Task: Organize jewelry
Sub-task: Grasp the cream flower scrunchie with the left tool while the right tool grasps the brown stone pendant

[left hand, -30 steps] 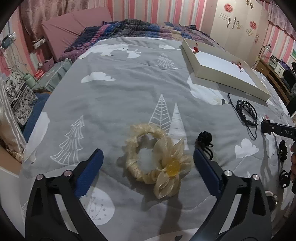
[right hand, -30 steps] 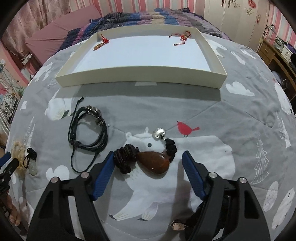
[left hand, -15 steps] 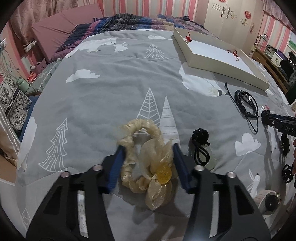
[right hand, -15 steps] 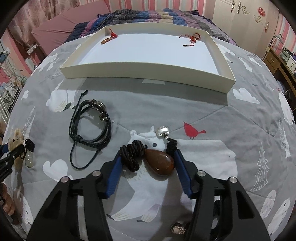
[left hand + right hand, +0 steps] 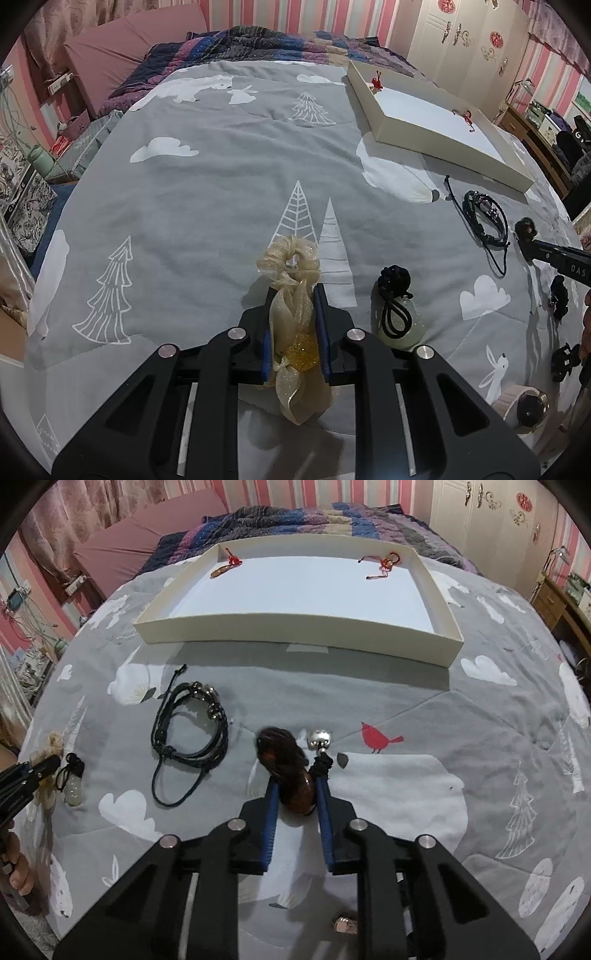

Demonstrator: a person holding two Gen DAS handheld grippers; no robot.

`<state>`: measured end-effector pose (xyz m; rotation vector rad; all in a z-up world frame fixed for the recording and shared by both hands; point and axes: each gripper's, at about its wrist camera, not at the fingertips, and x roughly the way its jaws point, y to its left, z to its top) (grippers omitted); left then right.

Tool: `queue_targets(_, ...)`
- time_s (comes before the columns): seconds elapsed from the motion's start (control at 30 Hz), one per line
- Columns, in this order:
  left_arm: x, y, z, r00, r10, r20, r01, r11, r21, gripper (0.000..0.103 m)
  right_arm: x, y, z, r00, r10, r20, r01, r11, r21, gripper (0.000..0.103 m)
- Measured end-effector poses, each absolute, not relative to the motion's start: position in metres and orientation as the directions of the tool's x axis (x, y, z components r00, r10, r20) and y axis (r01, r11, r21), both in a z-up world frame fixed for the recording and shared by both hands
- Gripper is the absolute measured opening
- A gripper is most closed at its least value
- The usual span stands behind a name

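Pinched between the just-closed blue pads of the left gripper (image 5: 293, 334): a cream organza scrunchie (image 5: 293, 295), low on the grey printed bedspread (image 5: 207, 184). Clamped likewise in the right gripper (image 5: 297, 794): a brown teardrop pendant (image 5: 295, 786) on black cord, jaws just drawn in around it. Beyond, well apart, waiting and nearly bare: the white tray (image 5: 295, 635), likely destination for both.

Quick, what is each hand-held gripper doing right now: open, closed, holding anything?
Left hand-held gripper: jaws just closed on the gold organza scrunchie.
Right hand-held gripper: jaws just closed on the brown teardrop pendant.
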<state>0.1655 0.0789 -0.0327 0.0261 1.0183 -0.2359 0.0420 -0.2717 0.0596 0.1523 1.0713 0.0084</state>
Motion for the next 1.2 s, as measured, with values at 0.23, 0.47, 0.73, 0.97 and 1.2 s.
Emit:
queue_targets(0.23,0.162,0.079,-0.023,0.520,-0.184,-0.834,0.204,0.975,-0.088,0.017,0.038,-0.269,0.062,0.495,0.095,-0.864,0.039,0.991,0.131,0.020)
queue_targets(0.47,0.157,0.079,-0.006,0.551,-0.193,-0.812,0.207,0.974,-0.091,0.017,0.032,-0.269,0.070,0.516,0.102,-0.851,0.024,0.991,0.134,0.019)
queue_targets(0.73,0.156,0.073,0.005,0.559,-0.219,-0.800,0.229,0.968,-0.105,0.017,0.034,-0.267,0.058,0.472,0.125,-0.873,-0.002,0.990,0.140,0.019)
queue_targets(0.97,0.158,0.069,0.001,0.546,-0.233,-0.805,0.234,0.965,-0.120,0.017,0.042,-0.263,0.054,0.423,0.140,-0.895,-0.043,0.990,0.134,0.023)
queue_targets(1.2,0.160,0.071,0.003,0.551,-0.228,-0.803,0.228,0.966,-0.118,0.017,0.042,-0.256,0.054,0.453,0.112,-0.884,-0.064,0.994,0.093,0.021)
